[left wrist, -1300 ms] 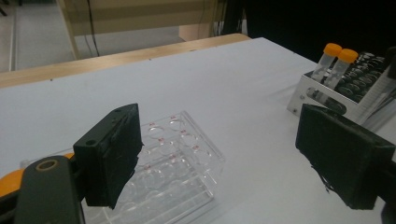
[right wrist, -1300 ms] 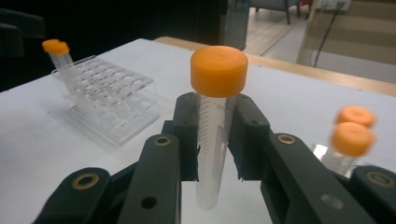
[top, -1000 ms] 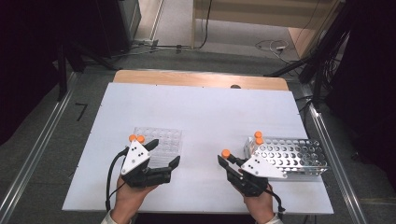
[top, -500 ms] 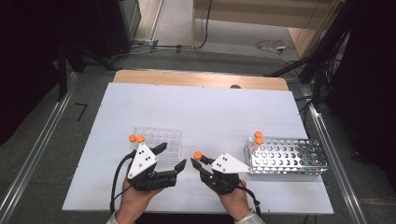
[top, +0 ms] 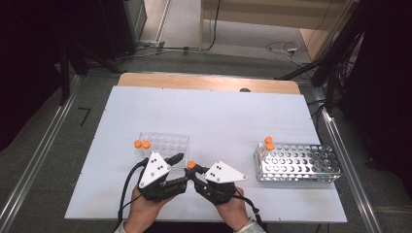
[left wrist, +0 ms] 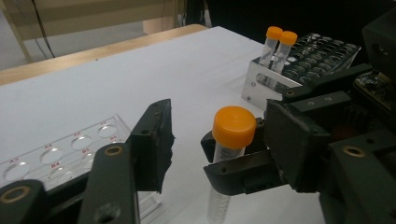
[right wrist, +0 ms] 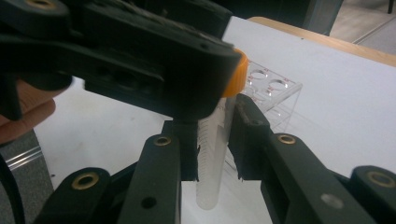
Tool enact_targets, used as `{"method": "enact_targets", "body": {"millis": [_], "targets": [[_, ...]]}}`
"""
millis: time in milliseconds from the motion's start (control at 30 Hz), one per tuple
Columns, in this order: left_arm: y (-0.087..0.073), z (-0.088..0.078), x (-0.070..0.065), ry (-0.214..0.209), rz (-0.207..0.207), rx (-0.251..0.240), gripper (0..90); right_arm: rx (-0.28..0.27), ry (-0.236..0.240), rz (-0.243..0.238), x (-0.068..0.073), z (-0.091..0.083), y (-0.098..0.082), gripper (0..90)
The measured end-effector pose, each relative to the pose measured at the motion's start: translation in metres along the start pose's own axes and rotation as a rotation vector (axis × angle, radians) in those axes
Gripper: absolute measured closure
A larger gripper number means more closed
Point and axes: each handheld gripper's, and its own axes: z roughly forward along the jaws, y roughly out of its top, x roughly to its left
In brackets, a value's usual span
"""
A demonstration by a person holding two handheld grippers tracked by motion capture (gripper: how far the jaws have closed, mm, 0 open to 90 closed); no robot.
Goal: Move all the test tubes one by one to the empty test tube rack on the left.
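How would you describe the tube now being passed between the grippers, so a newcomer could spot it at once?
Start at the white table, near its front edge, where the two hand-held grippers meet. Between the clear plastic rack and the metal rack, the right gripper pinches an orange-capped tube. Unlike the racked tubes, it is off the table.

light: even, bright table | surroundings dark | gripper views: near jaws blurred
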Motion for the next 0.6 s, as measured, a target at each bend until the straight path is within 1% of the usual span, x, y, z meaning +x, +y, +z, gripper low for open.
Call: {"method": "enact_targets", "body": {"millis": [233, 333, 467, 600], "targets": [[-0.0011, 0.0009, -0.0002, -0.014, 0.005, 0.004, 58.8, -0.003, 0.011, -0.002, 0.0029, 0.0011, 0.0012, 71.5], [-0.0013, 0.0013, -0.0009, -0.018, 0.006, 0.005, 61.8, -0.002, 0.010, -0.002, 0.0030, 0.0011, 0.0013, 71.5], [-0.0016, 0.0016, -0.0020, -0.021, 0.013, 0.007, 68.7, 0.000, 0.009, -0.003, 0.0027, 0.0011, 0.0013, 71.6], [-0.0015, 0.0014, -0.0016, -0.021, 0.012, 0.009, 69.6, 0.000, 0.009, -0.004, 0.0024, 0.0014, 0.0011, 71.6]]}}
